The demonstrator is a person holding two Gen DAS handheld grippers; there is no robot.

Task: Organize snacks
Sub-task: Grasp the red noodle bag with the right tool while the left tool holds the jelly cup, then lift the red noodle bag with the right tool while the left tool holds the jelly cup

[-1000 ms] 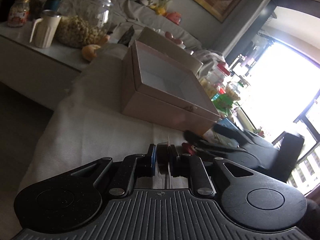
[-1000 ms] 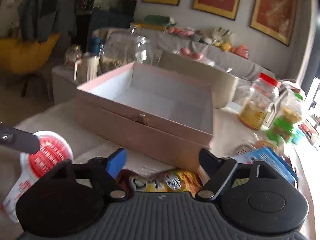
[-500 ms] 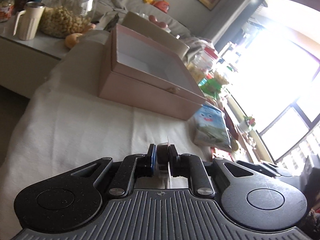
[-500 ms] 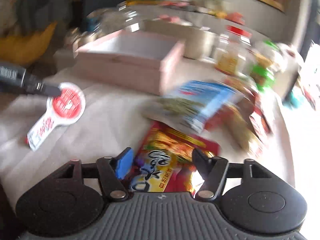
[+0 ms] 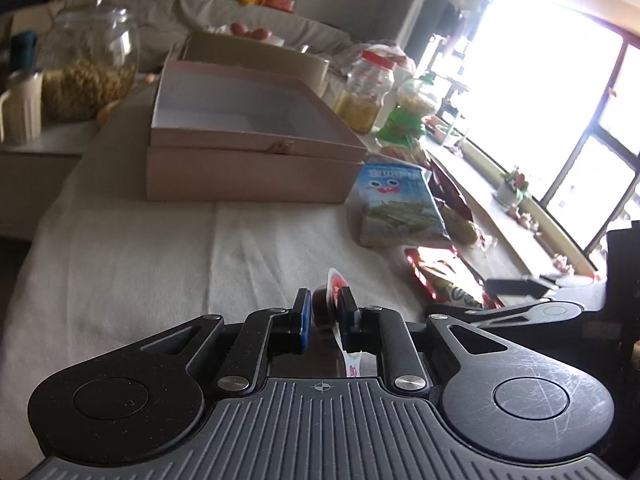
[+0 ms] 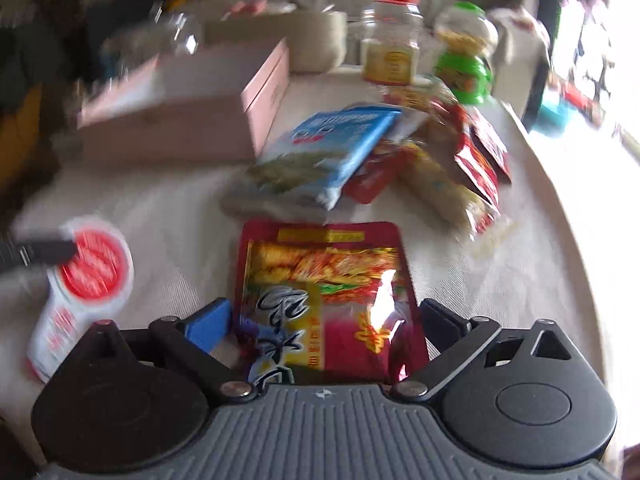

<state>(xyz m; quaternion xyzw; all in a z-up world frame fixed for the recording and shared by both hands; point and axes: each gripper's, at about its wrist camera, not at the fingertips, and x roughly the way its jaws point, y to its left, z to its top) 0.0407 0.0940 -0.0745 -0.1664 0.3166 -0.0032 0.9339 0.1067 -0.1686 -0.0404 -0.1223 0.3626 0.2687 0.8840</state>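
Right gripper (image 6: 324, 320) swung off the pink box (image 6: 180, 120) to the snack pile, jaws opening.
Red snack packet (image 6: 324, 292) lies on the cloth between its wide fingers, not yet gripped: next pick. Left gripper (image 5: 323, 312) stays clamped on the jelly cup (image 5: 332, 300), box empty ahead.

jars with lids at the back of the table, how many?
3. Big glass jar back left by the cream jug; red-lidded jar right of the pink box; green-based jar beside that. Clutter may hide more.
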